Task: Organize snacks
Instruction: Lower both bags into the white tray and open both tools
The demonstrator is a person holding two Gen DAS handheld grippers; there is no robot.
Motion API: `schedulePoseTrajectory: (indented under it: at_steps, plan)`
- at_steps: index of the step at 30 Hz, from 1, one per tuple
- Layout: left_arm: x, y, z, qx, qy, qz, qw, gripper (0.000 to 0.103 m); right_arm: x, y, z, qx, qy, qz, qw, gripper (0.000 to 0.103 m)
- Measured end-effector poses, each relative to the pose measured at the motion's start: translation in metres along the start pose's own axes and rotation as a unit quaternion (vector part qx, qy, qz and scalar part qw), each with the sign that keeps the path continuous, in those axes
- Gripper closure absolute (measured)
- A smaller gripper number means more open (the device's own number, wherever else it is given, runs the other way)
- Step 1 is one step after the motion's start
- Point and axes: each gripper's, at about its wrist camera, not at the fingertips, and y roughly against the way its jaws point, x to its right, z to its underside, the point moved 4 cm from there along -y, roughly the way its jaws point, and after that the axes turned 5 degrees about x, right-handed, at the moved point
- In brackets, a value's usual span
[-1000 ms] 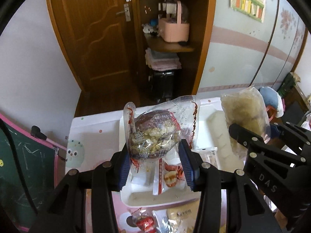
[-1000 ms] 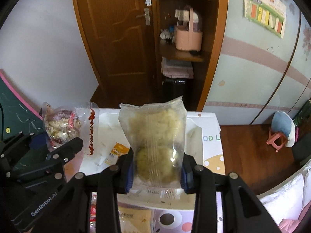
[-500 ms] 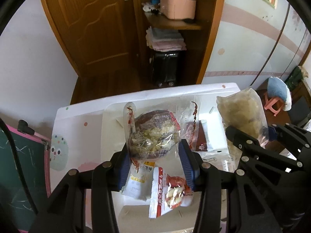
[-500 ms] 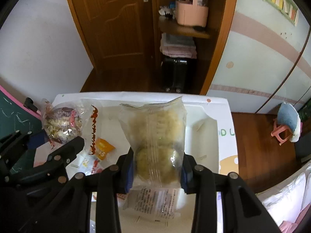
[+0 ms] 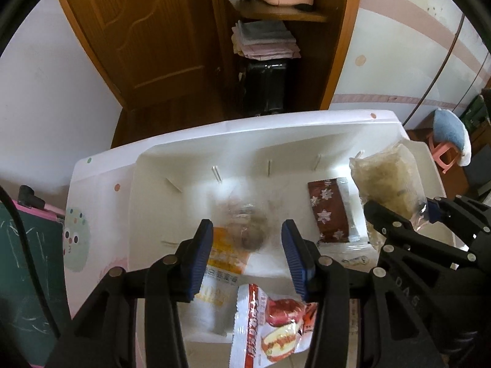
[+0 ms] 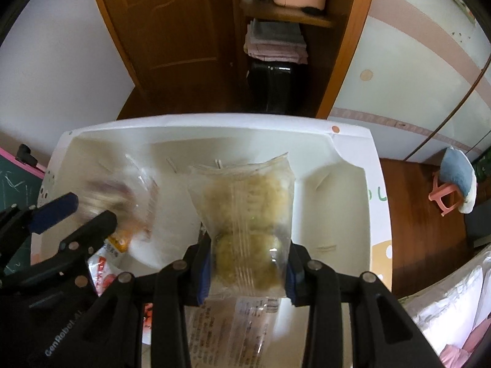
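While both grippers tilt down over the white bin [image 5: 307, 141], the right gripper [image 6: 248, 263] stands clenched on a clear pouch of pale crumbly snack [image 6: 245, 211], soft, light and crushable, best pinched low across its bulk. The left gripper [image 5: 247, 256] looks released: a blurred packet [image 5: 245, 224] smears between its jaws untouched. Beyond lie 2 flat packets, orange [image 5: 225, 254] and brown [image 5: 328, 211]; the blurred packet's print is unreadable.
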Motion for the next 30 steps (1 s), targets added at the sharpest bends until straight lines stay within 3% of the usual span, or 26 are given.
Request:
schedulePoseTrajectory:
  at_steps: [2, 4, 9, 30]
  plan:
    - [-0.001, -0.004, 0.001, -0.003, 0.000, 0.002, 1.0000, 0.052, 0.001, -0.007, 0.001, -0.005, 0.000, -0.001, 1.000, 0.065]
    - [-0.002, -0.006, 0.001, -0.002, 0.002, -0.004, 1.0000, 0.031, 0.002, -0.011, 0.002, -0.006, -0.002, -0.003, 1.000, 0.061]
    - [-0.011, -0.007, 0.001, 0.000, 0.017, -0.007, 0.9998, 0.019, 0.008, -0.013, 0.001, 0.003, -0.013, 0.009, 1.000, 0.037]
    - [-0.022, 0.012, 0.008, 0.004, 0.037, -0.002, 0.9993, 0.012, 0.009, -0.002, 0.009, 0.007, -0.027, -0.011, 1.000, 0.034]
